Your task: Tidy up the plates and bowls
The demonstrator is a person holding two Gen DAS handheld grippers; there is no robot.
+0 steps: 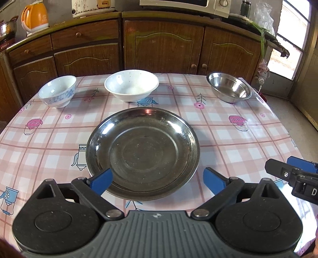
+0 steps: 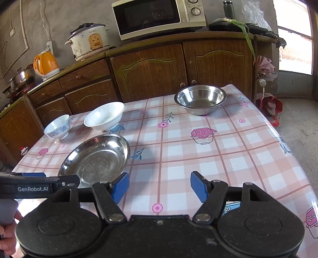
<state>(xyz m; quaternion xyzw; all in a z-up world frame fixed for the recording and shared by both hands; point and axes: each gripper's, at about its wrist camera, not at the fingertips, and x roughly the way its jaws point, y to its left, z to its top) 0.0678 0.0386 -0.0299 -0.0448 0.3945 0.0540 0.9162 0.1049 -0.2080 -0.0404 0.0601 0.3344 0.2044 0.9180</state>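
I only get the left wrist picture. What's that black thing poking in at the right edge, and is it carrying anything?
Observer: That's the right hand-held gripper. Its blue fingers stand apart over the bare tablecloth, with nothing between them.
Operator: And the white box cut off at the top?
Observer: A microwave. The right wrist view shows nearly all of it, with the door shut.
Operator: The stained white pot beside it?
Observer: A rice cooker, with a dark lid on it.
Operator: Who's holding the left one?
Observer: A person's hand is wrapped around its handle.
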